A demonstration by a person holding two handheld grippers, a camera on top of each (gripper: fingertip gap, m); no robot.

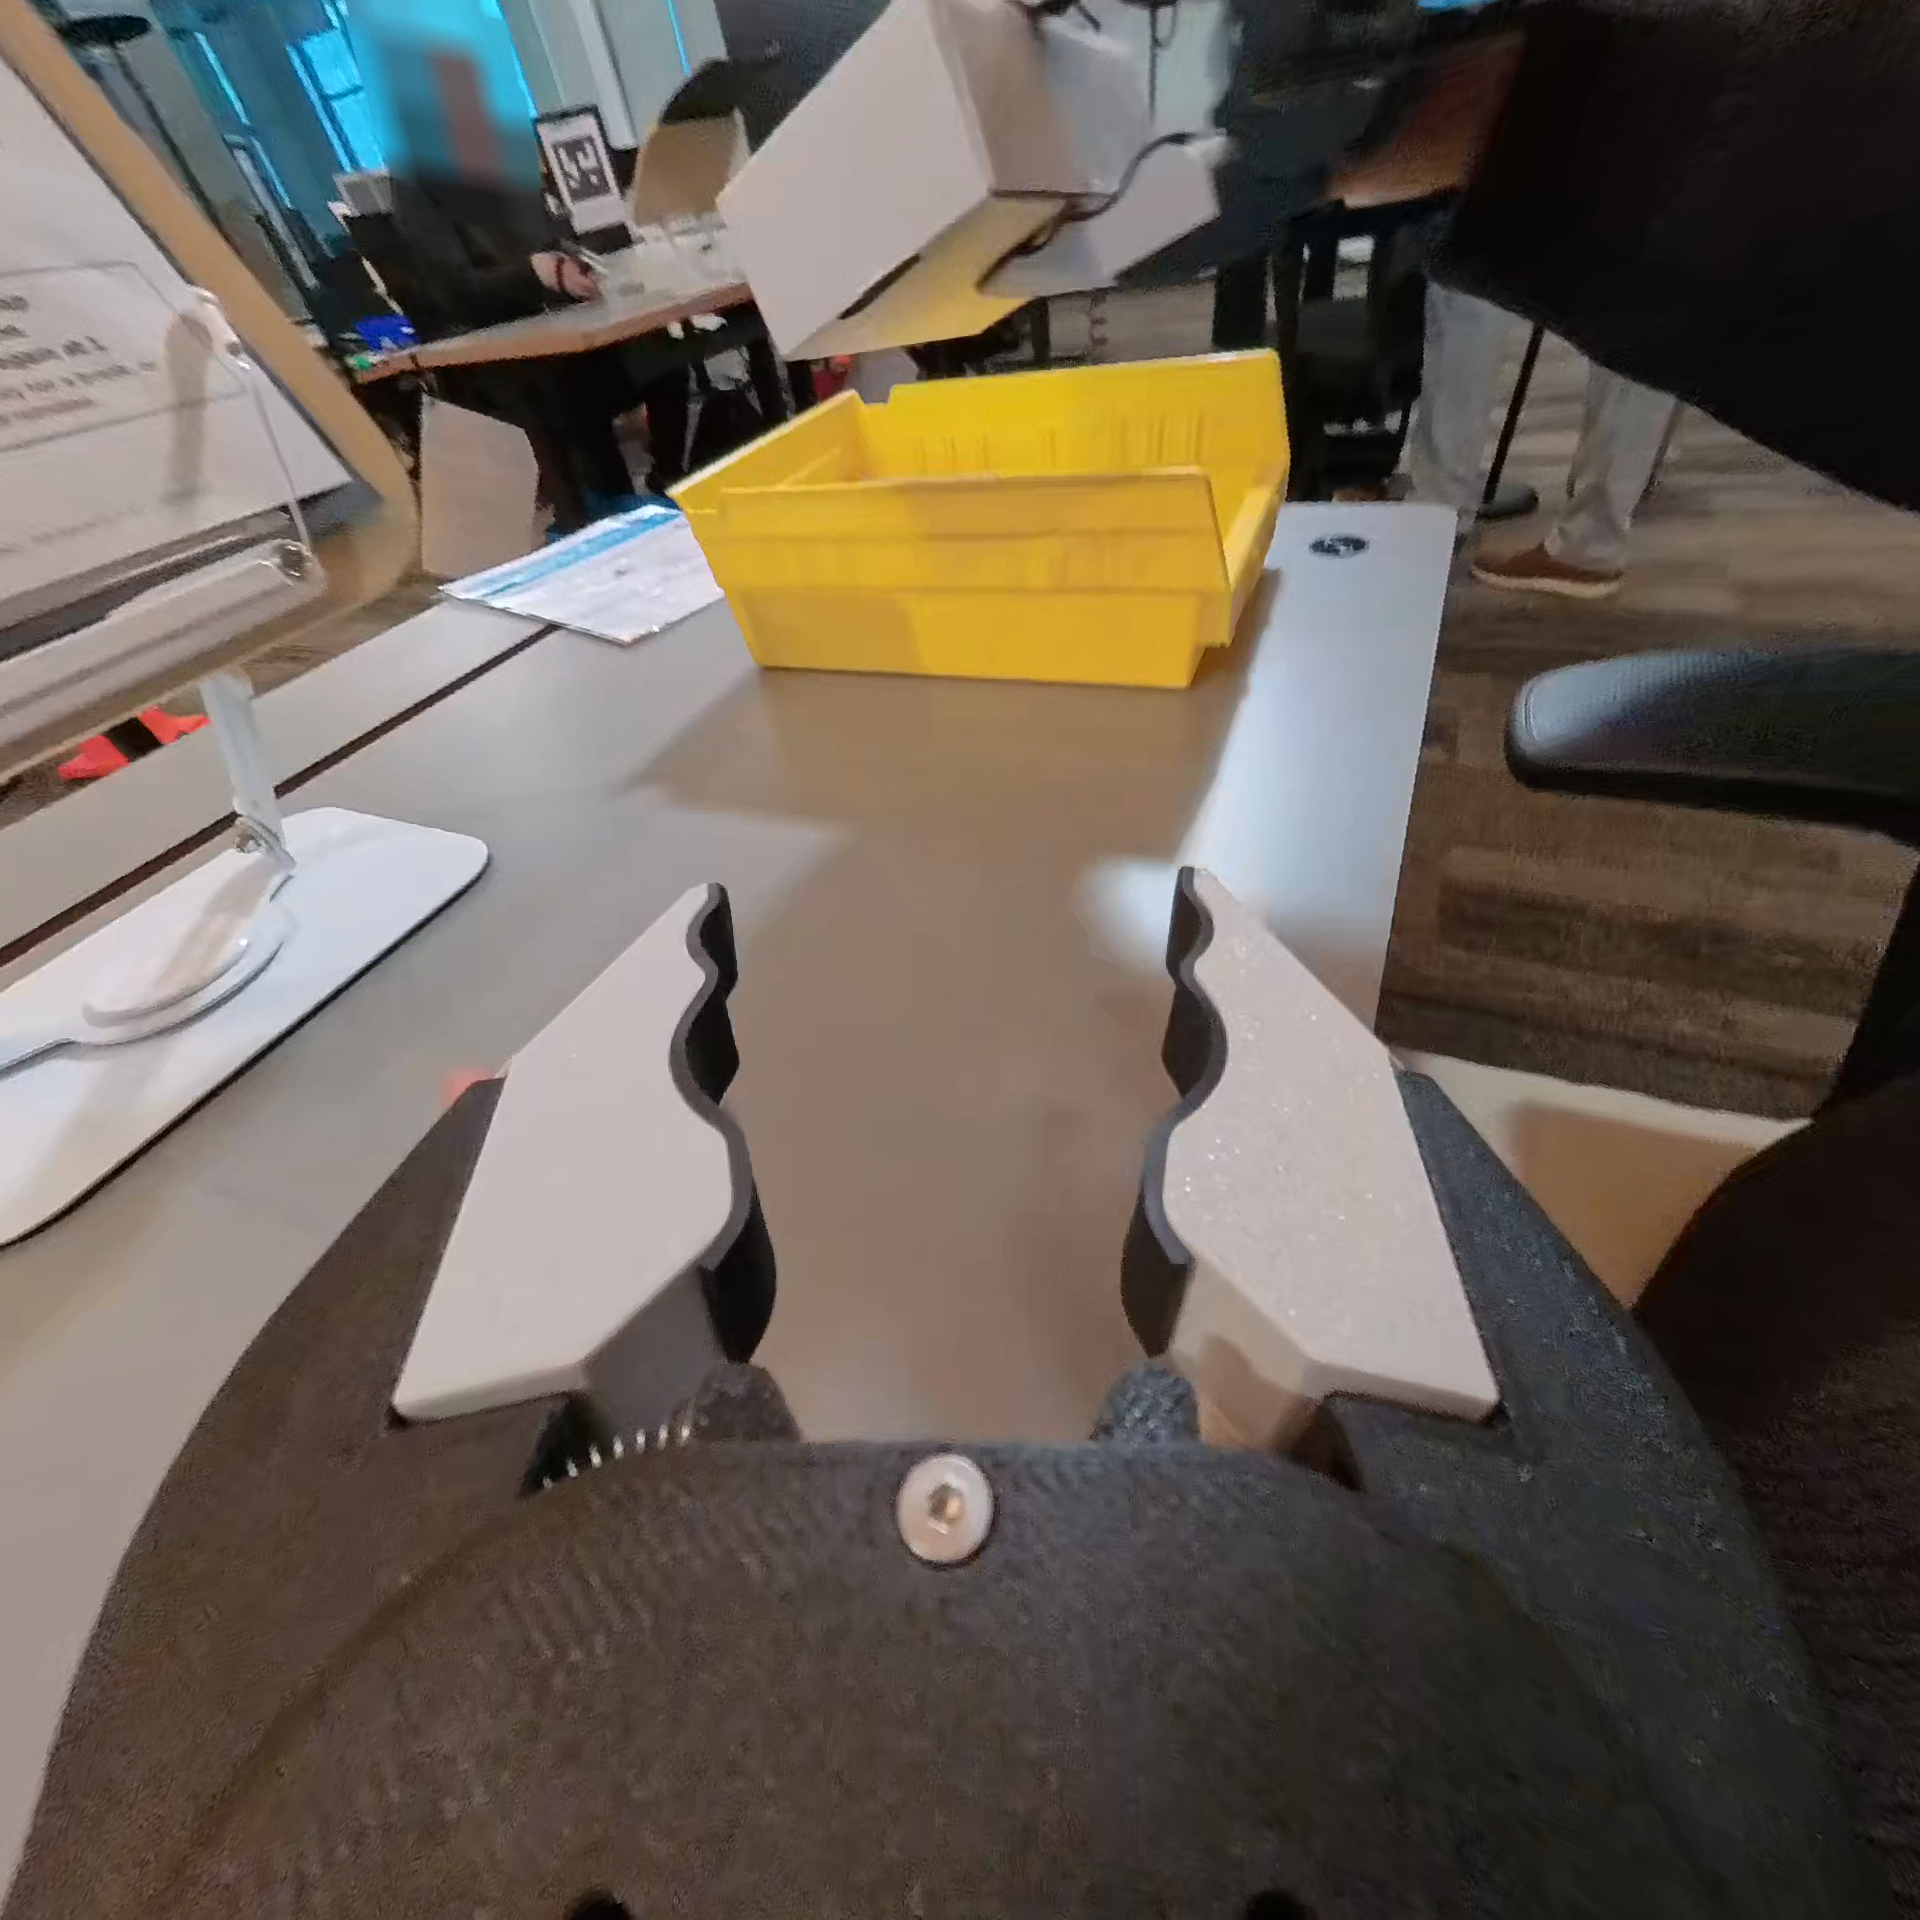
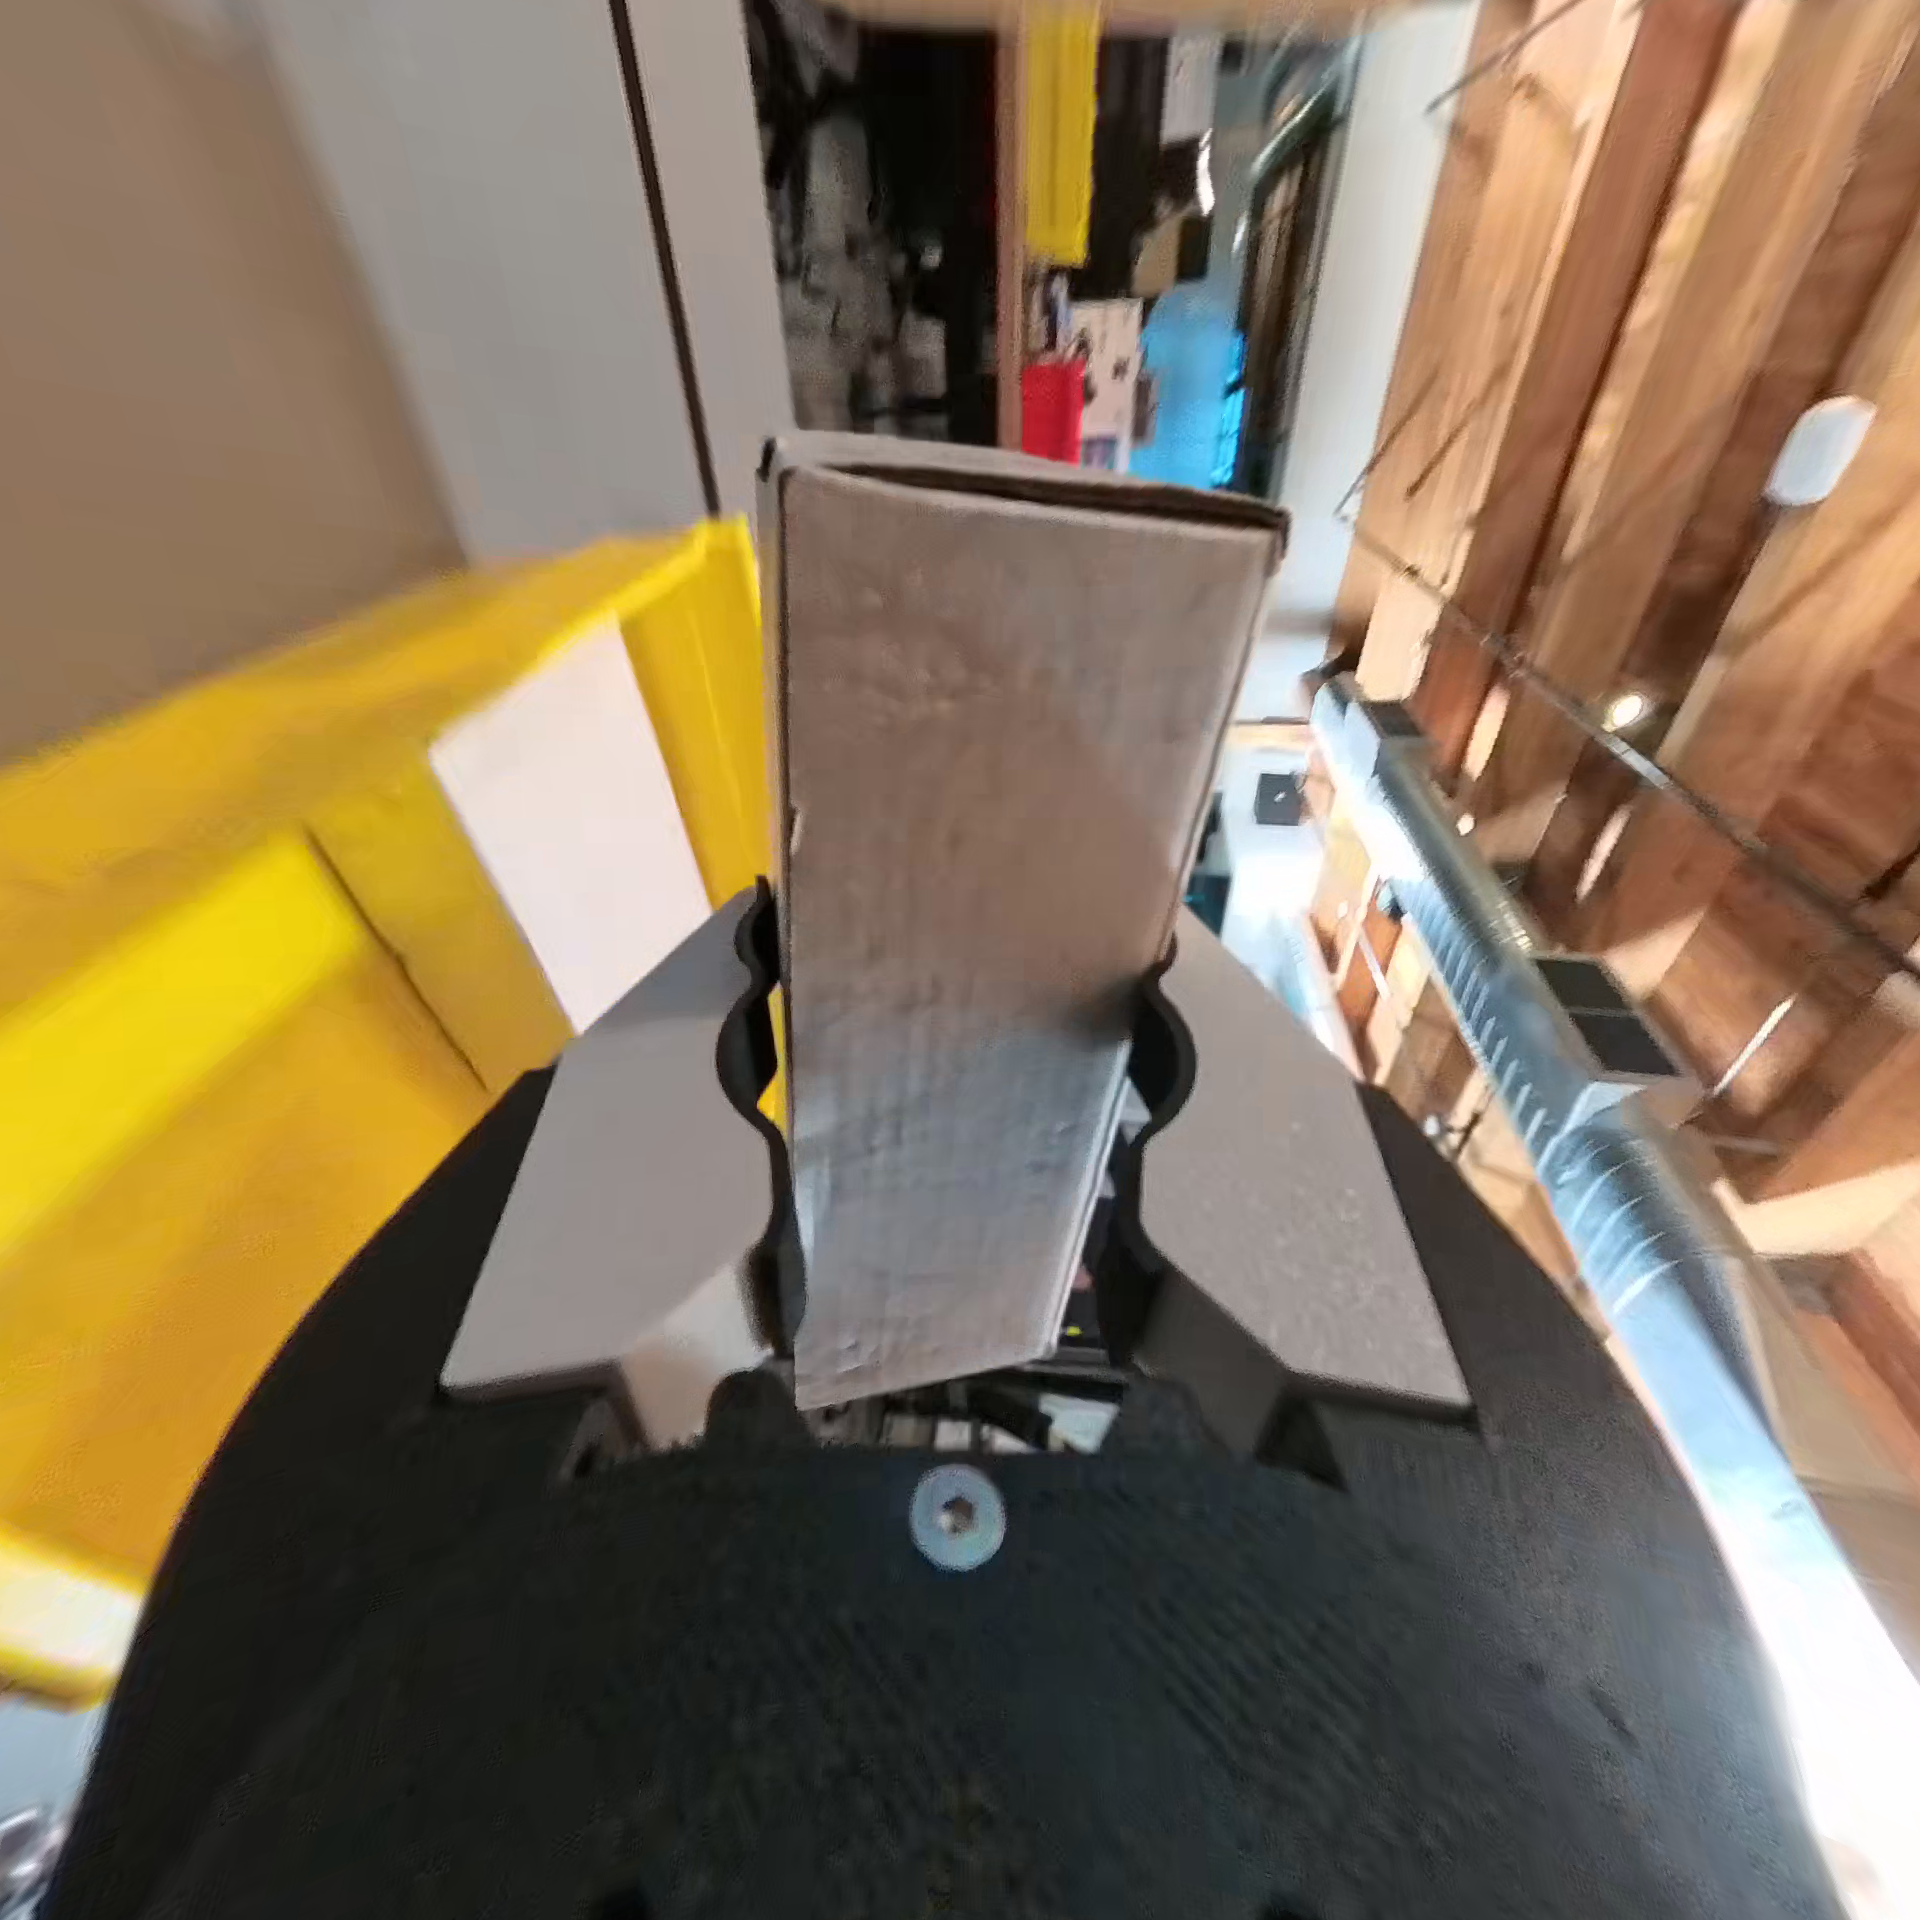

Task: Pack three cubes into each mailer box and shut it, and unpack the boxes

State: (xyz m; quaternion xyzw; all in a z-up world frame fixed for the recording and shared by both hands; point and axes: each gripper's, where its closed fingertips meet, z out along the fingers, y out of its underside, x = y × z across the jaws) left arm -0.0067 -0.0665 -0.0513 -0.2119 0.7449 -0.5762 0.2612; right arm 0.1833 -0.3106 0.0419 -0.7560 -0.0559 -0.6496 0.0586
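My right gripper [image 2: 961, 935] is shut on a white mailer box [image 2: 997, 831] and holds it up in the air, rolled far over. In the left wrist view that box [image 1: 883, 166] hangs tilted above the yellow bin [image 1: 987, 561], its brown flap hanging open underneath, with the right gripper [image 1: 1101, 223] clamped on its right end. The bin shows to the left in the right wrist view [image 2: 260, 883]. My left gripper [image 1: 951, 935] is open and empty, low over the grey table [image 1: 914, 831], well short of the bin. No cubes are visible.
A white stand base [image 1: 208, 966] with a clear sign holder sits on the table's left. A printed sheet [image 1: 597, 582] lies left of the bin. A black chair armrest [image 1: 1714, 727] is to the right, off the table edge. People stand and sit at tables behind. Left tips to right tips: about 35 cm.
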